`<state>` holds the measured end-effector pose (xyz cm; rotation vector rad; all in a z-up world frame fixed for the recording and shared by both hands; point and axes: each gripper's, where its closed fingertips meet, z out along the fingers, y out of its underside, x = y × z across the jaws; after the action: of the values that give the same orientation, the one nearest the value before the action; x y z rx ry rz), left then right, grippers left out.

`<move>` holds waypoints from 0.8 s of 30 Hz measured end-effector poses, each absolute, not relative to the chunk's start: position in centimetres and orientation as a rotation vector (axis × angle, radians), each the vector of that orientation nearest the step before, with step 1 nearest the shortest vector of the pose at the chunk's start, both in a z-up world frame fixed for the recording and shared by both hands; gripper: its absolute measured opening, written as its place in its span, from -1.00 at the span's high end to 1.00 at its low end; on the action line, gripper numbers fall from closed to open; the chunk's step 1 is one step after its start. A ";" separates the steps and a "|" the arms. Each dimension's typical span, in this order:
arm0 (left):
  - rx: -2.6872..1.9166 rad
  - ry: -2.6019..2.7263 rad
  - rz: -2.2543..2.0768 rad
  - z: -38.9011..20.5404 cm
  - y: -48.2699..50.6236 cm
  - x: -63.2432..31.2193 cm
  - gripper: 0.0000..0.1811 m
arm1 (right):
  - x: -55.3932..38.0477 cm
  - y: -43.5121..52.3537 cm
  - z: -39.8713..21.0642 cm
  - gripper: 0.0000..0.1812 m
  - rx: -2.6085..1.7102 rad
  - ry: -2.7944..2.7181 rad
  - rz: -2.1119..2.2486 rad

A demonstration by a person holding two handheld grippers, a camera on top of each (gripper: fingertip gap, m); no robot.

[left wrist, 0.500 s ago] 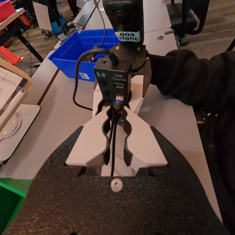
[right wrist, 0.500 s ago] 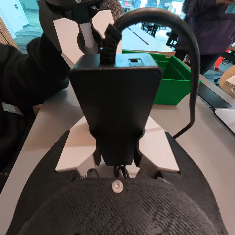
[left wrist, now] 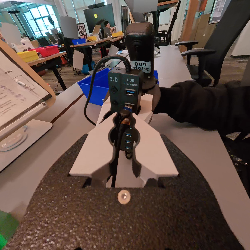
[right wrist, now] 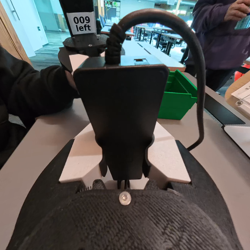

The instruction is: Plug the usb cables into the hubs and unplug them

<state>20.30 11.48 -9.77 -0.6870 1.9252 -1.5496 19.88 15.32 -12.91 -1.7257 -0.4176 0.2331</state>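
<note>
A black USB hub (left wrist: 125, 86) stands upright above the table, its ports facing the left wrist view. My right gripper (right wrist: 124, 140) is shut on the hub's lower half; only the hub's plain back (right wrist: 120, 108) shows there. My left gripper (left wrist: 124, 117) is shut on the black and orange plug of a USB cable (left wrist: 126, 112). The plug's metal tip sits in the hub's second port. How deep it goes is hidden. The cable runs back between my fingers. The hub's own thick black cord (right wrist: 200, 88) arches from its top down to the table.
A blue bin (left wrist: 94, 92) stands behind the hub and a green bin (right wrist: 175, 101) on the other side. A sign stand (left wrist: 27, 94) is at the left. A person in purple (right wrist: 223, 47) stands at the far table edge. An office chair (left wrist: 202, 58) is beyond.
Both views have tilted upward, so more of the room shows. The hub stays in the right gripper and the plug stays at the second port in the left gripper.
</note>
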 end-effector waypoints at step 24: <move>-0.923 1.989 -1.739 -12.0 12.1 20.7 0.86 | 19.6 15.9 -15.5 0.31 -1.721 -0.316 0.425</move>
<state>20.73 12.10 -12.04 -0.9229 1.9886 -1.7385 19.65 15.87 -15.48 -1.7207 -0.3158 0.4250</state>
